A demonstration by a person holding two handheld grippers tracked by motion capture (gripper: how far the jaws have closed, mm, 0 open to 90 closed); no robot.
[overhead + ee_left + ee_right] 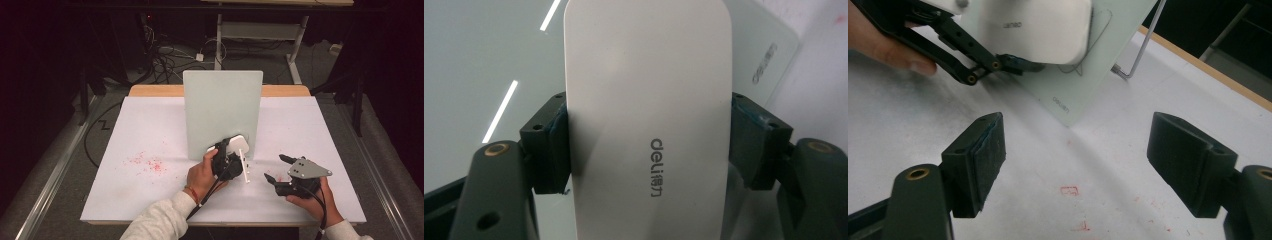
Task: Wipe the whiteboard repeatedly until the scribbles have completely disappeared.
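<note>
- Whiteboard eraser (649,120), white with "deli" printed on it: clamped on both long sides by the left hand-held gripper (229,156), held against the lower right part of the upright pale-green board (222,107).
- Right hand-held gripper (280,169): released, jaws spread wide, grasping nothing, near right of the board, above the worktop (145,130).
- Red marks (147,163) lie left of the board.

White rounded eraser (649,120), "deli" printed, flat against upright pale glass board (220,110), lower right.

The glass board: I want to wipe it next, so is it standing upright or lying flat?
Upright: the glass board stands on the table, propped by a wire stand.
</note>
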